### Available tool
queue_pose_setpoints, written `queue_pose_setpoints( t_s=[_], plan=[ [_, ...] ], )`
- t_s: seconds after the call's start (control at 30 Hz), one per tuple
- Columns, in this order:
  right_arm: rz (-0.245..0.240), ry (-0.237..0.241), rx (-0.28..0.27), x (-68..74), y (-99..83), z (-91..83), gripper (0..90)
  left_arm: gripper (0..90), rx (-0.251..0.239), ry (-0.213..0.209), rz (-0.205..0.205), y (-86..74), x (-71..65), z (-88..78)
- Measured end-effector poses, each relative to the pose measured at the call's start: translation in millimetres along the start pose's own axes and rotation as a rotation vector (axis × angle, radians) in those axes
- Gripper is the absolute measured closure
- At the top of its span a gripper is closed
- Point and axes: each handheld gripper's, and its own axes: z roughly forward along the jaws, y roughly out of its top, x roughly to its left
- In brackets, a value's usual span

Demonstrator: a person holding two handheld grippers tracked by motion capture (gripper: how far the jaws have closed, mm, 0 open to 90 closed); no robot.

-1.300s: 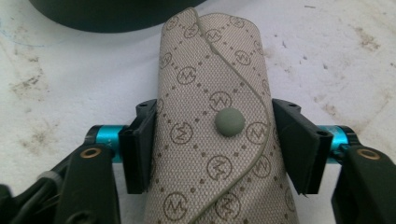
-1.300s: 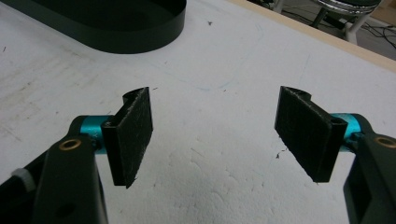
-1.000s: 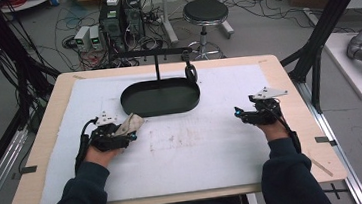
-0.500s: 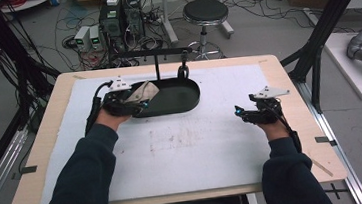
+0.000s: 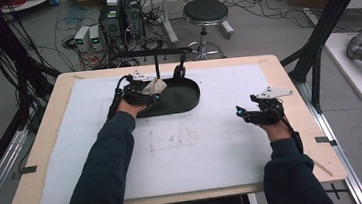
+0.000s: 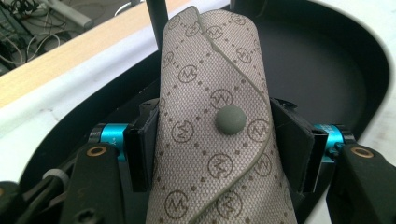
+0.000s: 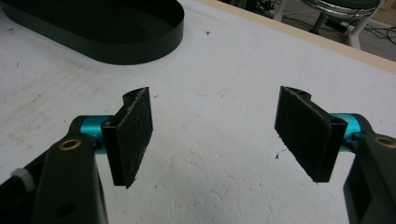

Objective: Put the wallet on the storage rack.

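Item held: a beige woven-fabric pouch (image 6: 219, 140) printed with a brown monogram-and-dot pattern, bearing a curved flap edged in grey-green piping and fastened by a round grey snap button. It stands lengthwise, its far end tilted up, over the left end of the black oval tray (image 5: 184, 99) on the white table covering.

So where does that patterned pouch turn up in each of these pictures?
High view: the pouch sits upper left of centre, in the left gripper, over the black tray's left end.
Left gripper view: centre, upright between the fingers, tray behind.
Right gripper view: not in it.
Shared landmark: the black tray, which lies top left in the right gripper view.
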Motion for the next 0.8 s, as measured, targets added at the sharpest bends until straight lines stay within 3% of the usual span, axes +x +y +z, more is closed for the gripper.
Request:
queue_pose_setpoints(
  t_s=[0.13,0.2,0.33,0.47,0.63,0.8],
  plan=[
    [0.002,0.001,0.006,-1.2,-1.8,0.6,28.3,38.2,0.027,-0.003,0.031,1.5,-5.0,16.5],
    [0.006,-0.001,0.007,-2.0,-2.8,0.7,28.3,36.5,0.033,0.020,0.054,0.9,-8.2,22.2],
    [0.014,-0.004,0.007,-3.5,-4.0,-0.5,28.3,31.0,0.040,0.037,0.034,1.5,-10.5,21.3],
    [0.006,-0.004,0.005,-4.0,-4.5,-1.8,28.3,22.7,-0.013,0.008,0.008,7.3,-9.5,2.7],
    [0.002,-0.001,0.007,-3.6,-5.1,-1.9,28.3,21.9,-0.123,-0.062,-0.053,1.6,-10.4,-33.0],
    [-0.004,0.006,0.007,-2.8,-5.2,-0.7,28.2,21.9,-0.230,-0.066,-0.081,-13.6,-7.8,-71.5]
  ],
)
